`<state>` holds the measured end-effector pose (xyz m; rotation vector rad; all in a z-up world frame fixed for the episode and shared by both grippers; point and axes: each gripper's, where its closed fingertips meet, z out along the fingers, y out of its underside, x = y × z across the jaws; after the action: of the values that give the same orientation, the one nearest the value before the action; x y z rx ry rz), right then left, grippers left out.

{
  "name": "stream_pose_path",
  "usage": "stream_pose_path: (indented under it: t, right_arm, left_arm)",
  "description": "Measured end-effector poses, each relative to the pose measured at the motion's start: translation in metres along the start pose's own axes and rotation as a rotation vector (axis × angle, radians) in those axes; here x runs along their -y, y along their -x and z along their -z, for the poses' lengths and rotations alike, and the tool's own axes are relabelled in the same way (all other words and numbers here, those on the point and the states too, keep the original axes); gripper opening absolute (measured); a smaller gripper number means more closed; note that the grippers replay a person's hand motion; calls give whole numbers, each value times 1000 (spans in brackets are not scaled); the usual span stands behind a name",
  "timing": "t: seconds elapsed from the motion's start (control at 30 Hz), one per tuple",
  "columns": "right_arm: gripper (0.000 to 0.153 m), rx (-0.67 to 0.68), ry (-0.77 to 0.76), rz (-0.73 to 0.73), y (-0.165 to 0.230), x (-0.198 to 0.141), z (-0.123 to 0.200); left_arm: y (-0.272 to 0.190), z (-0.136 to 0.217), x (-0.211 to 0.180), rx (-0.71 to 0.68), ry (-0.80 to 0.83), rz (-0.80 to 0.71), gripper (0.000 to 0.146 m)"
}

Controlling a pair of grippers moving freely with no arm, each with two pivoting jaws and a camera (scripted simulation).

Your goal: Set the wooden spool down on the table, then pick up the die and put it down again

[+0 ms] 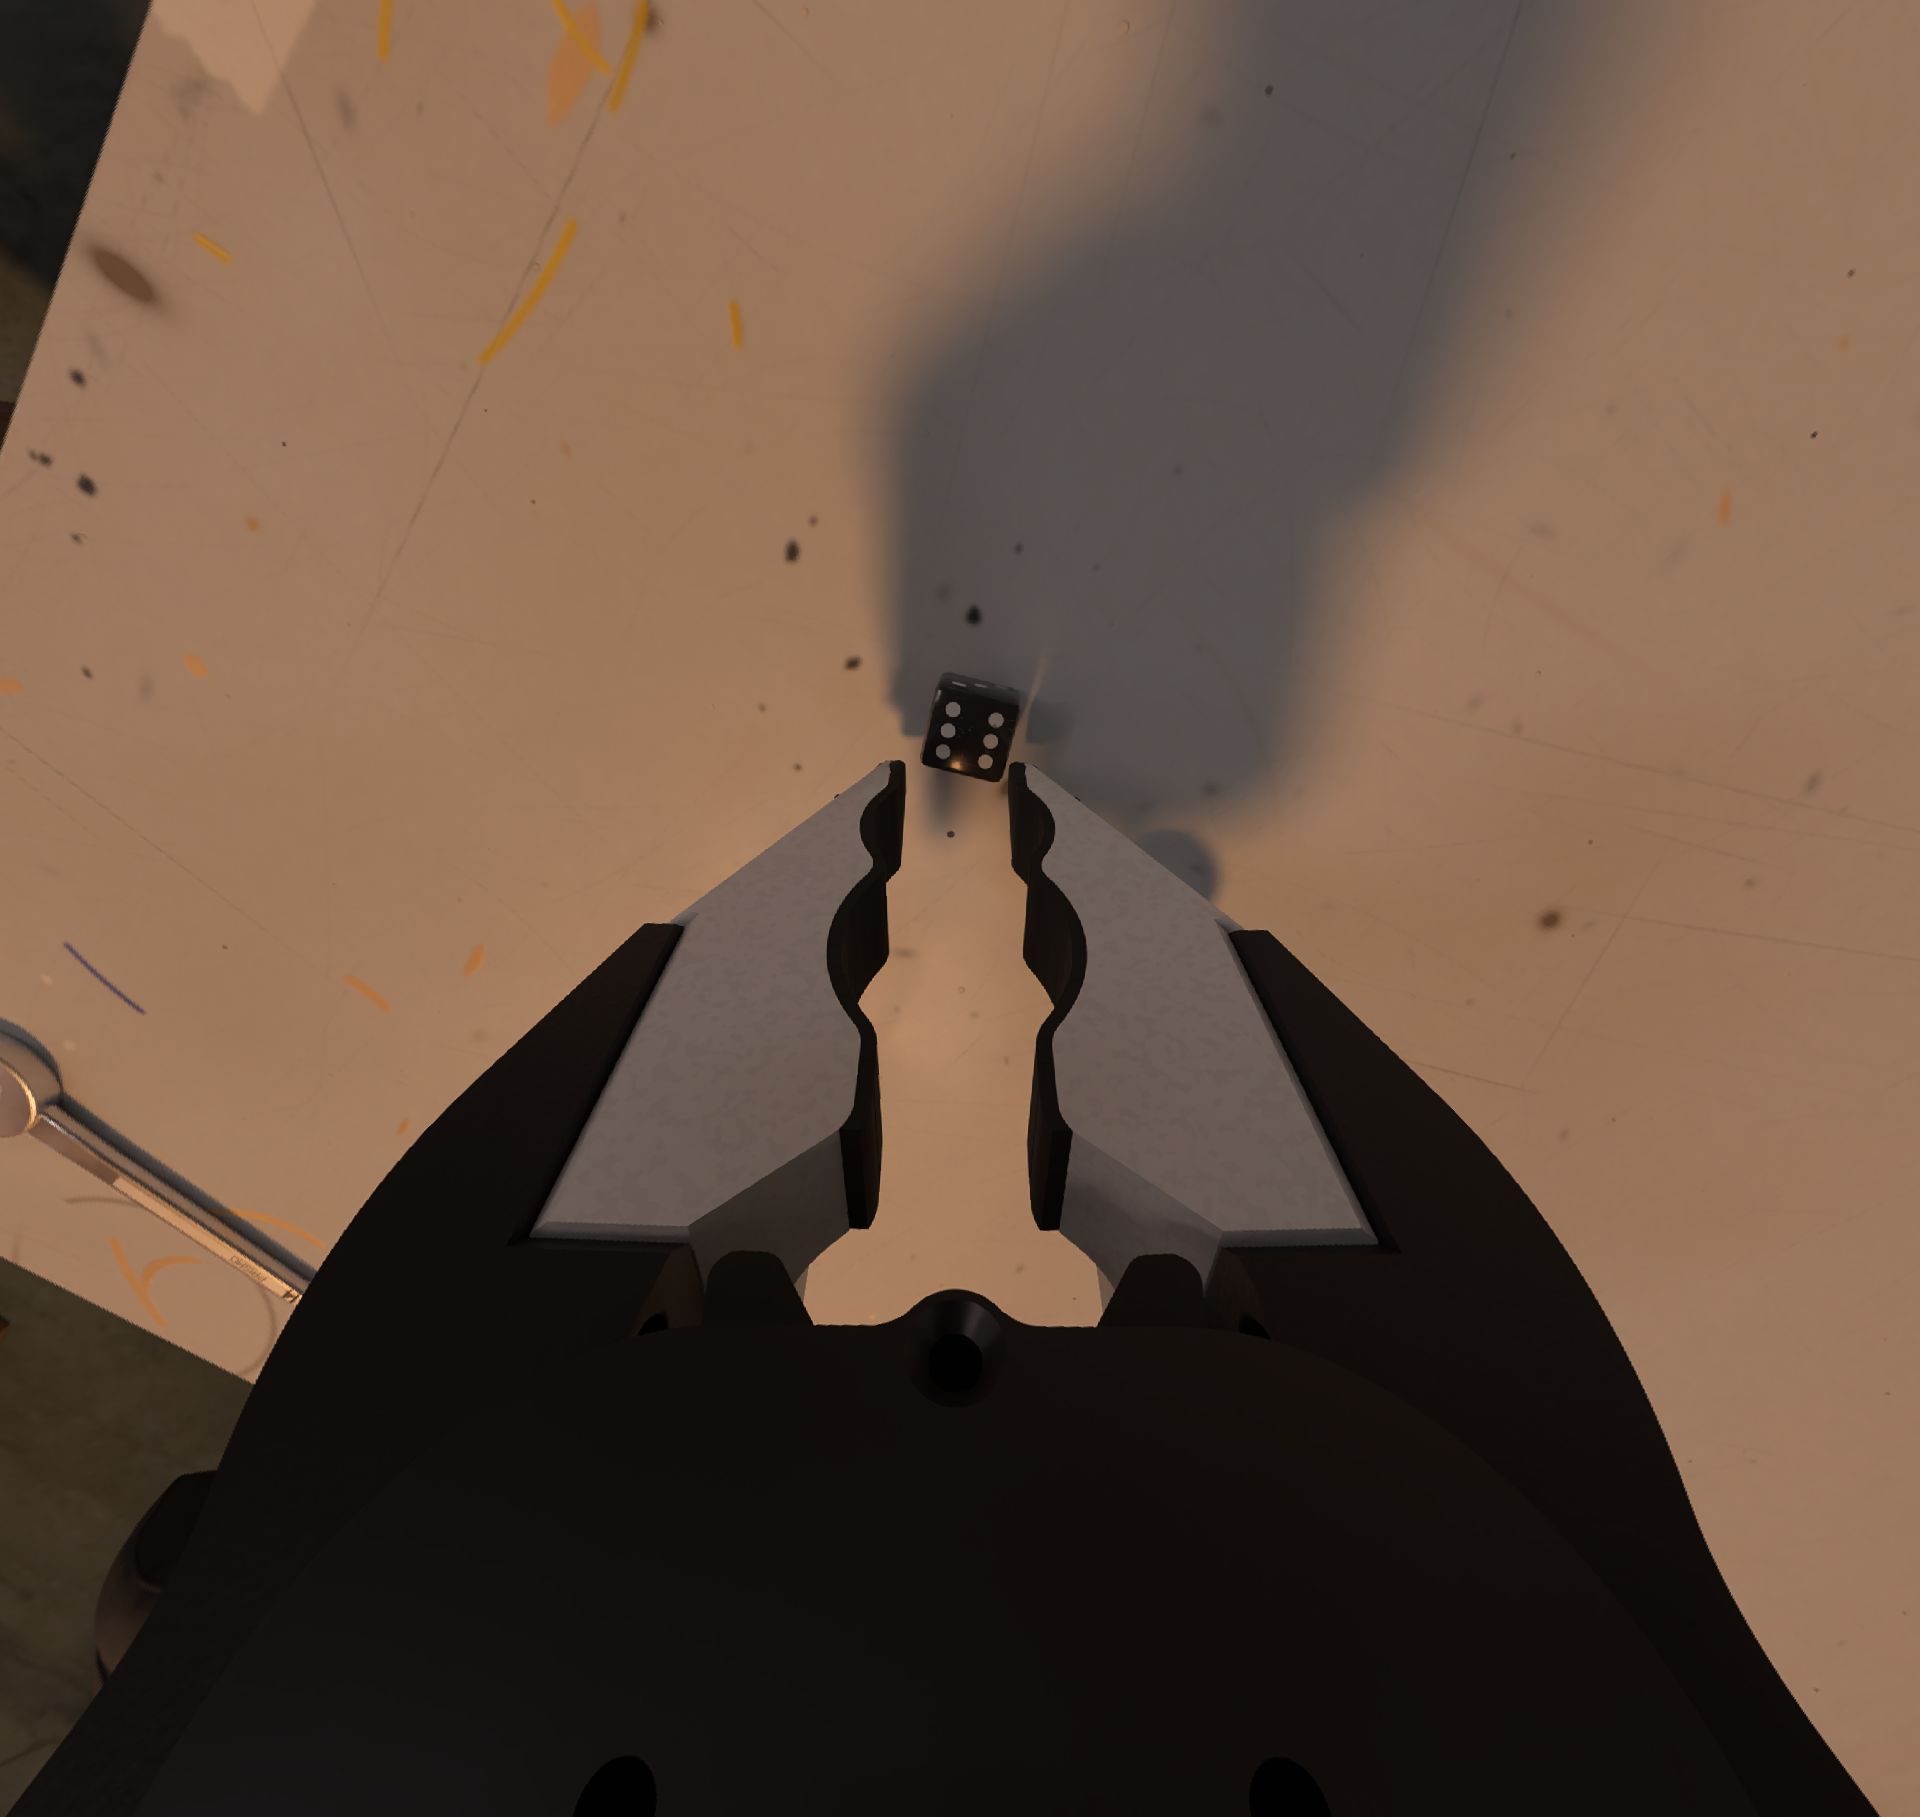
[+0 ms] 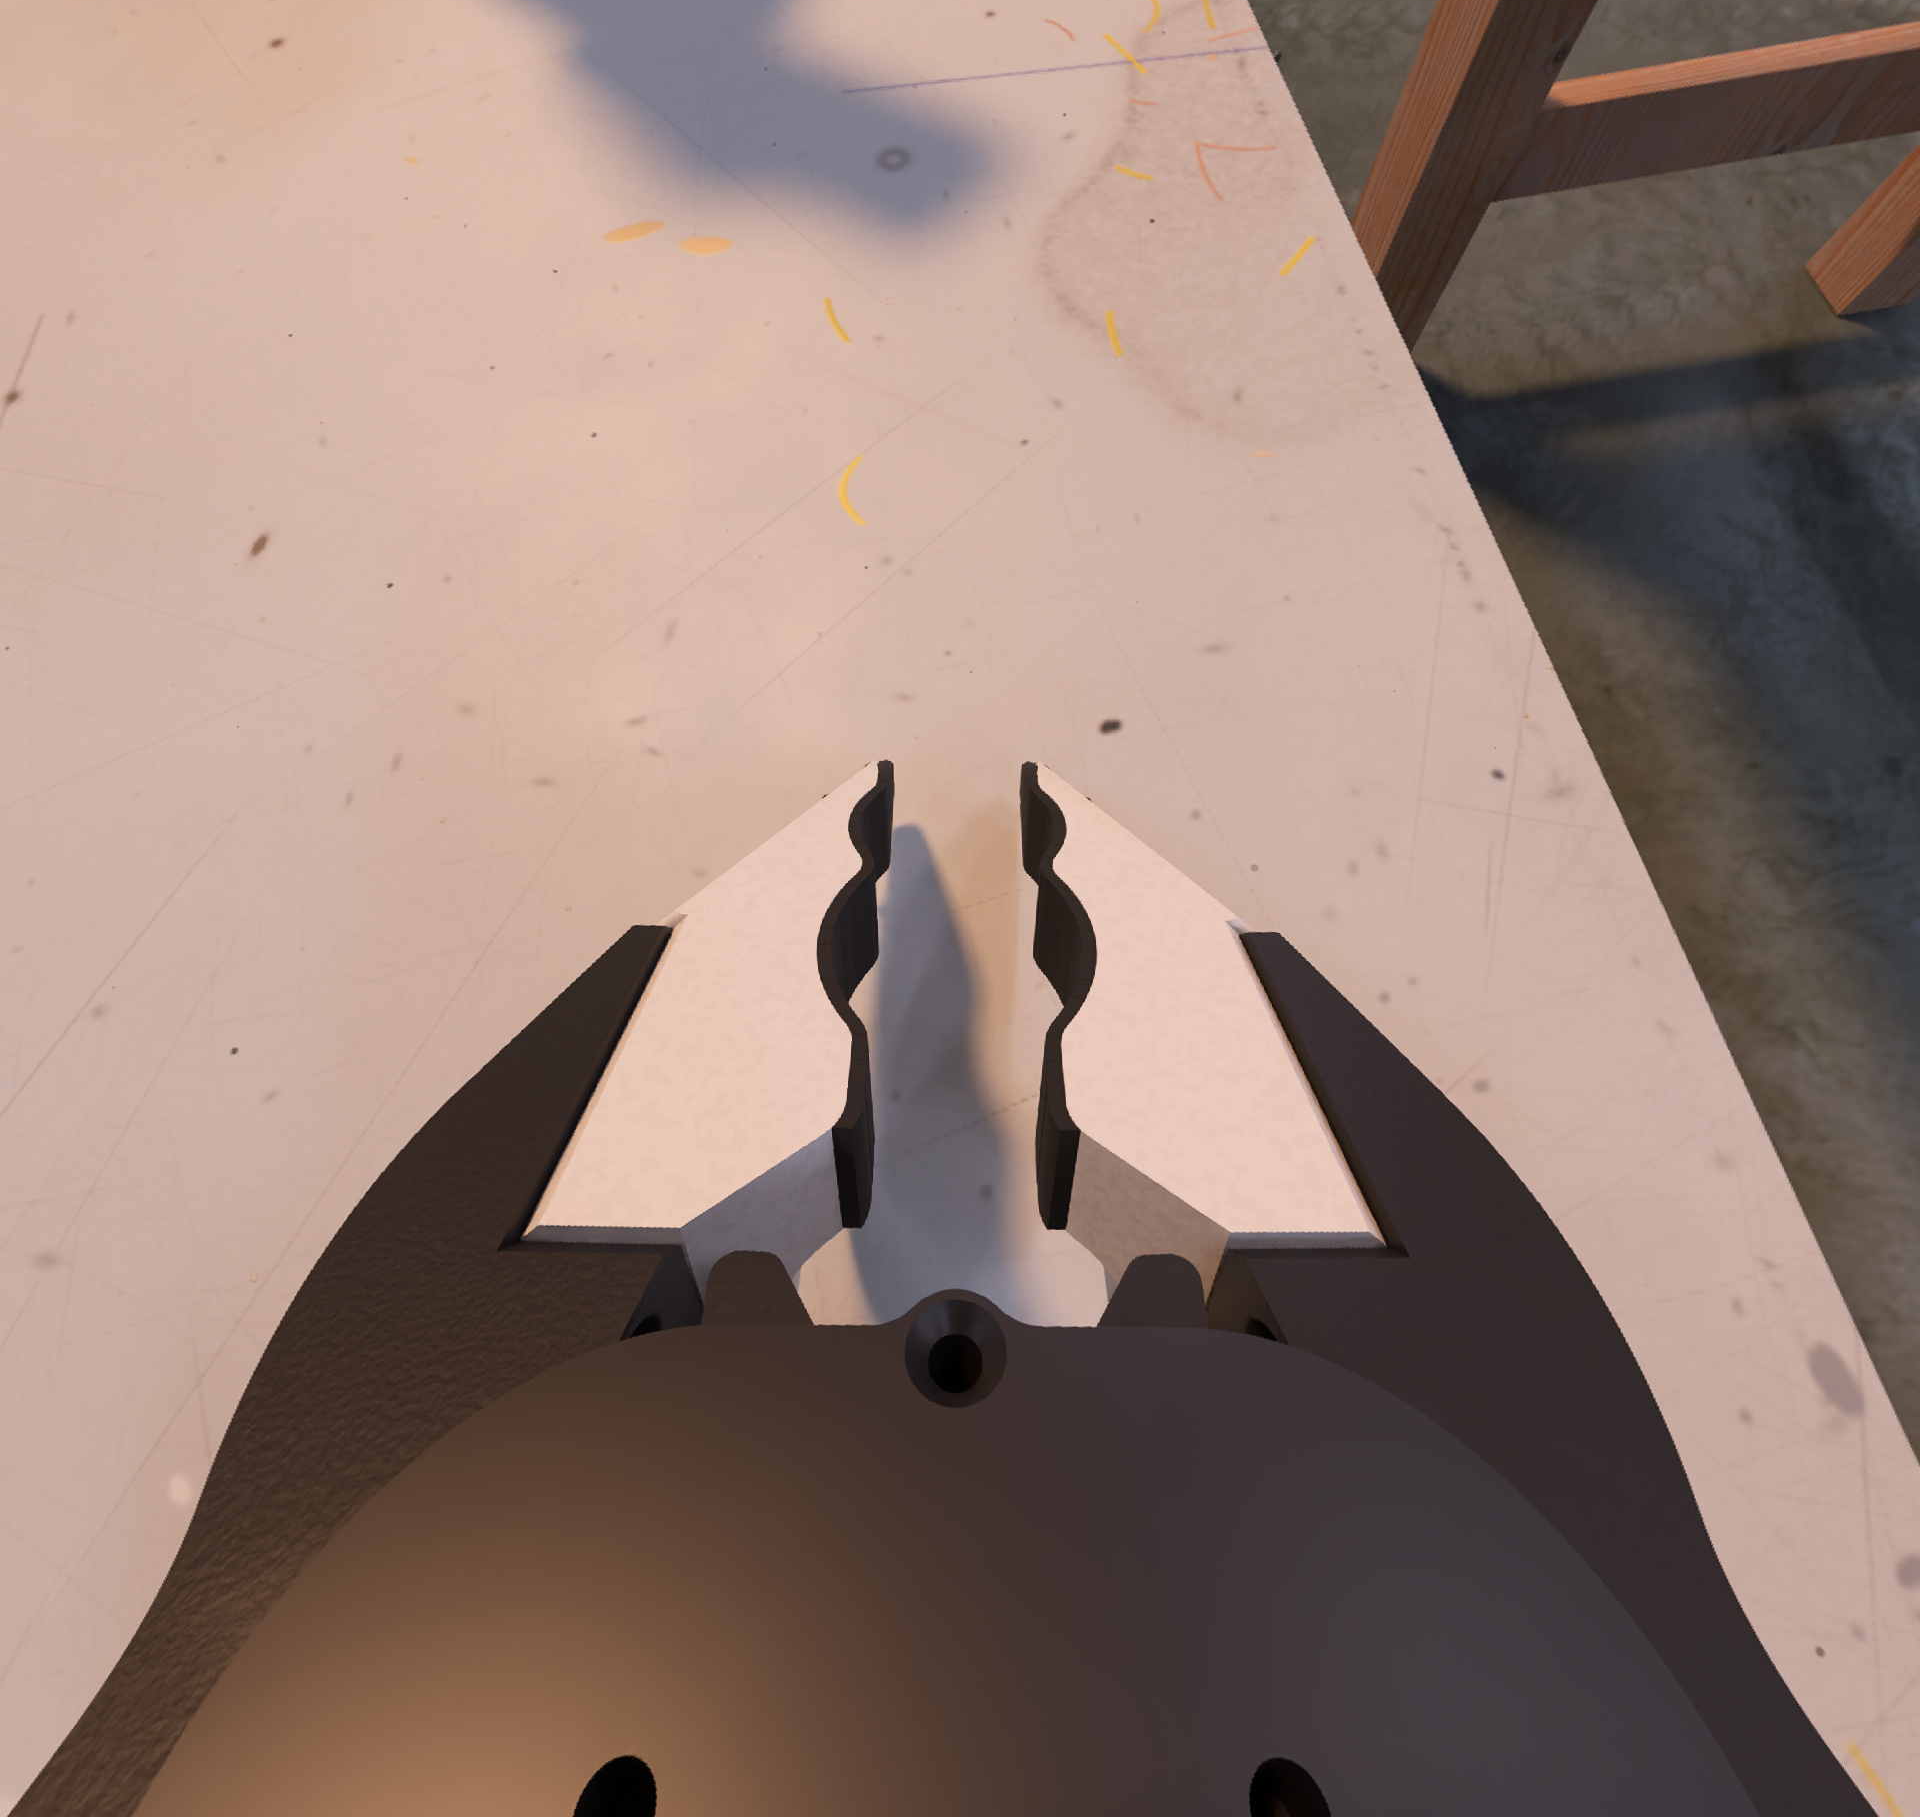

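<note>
Right, main risk w/ the left gripper (image 1: pixel 956 770): jaws are parted only slightly wider than the black die (image 1: pixel 969 726), so an off-centre descent could clip a corner and flick it across the table (image 1: pixel 416 624). Die sits on the table just beyond the fingertips, lined up w/ the gap, not yet between them. Right gripper (image 2: pixel 956 768) is released, empty, over bare table. Spool isn't visible in either view.

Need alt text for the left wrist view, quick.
The open left tool points down at a black die with white pips, which lies on the scuffed, paint-flecked table just beyond its fingertips. A metal wrench lies at the left edge.
</note>
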<state>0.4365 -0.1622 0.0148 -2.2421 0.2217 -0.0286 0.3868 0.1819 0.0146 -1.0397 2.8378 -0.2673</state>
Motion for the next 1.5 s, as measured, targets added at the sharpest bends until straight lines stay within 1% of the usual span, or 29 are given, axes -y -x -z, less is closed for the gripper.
stream_pose_path:
  t: [0.17, 0.3, 0.47, 0.63, 1.5]
  right_arm:
    - [24, 3, -2, -4, 0, 0, 0]
    - [24, 5, 0, -5, 0, 0, 0]
    - [24, 4, 0, -4, 1, 0, 0]
    - [24, 4, 0, -3, 1, 0, 0]
    - [24, 6, 3, -2, 1, 0, 0]
  left_arm:
    - [3, 6, 3, 11, -29, 10, 19]
    - [2, 9, 5, -6, -47, 29, 20]
    - [-4, 2, 4, -35, -30, 25, 21]
    - [-3, 1, 4, -32, -30, 26, 17]
    - [-1, 0, 4, -26, -25, 15, 16]
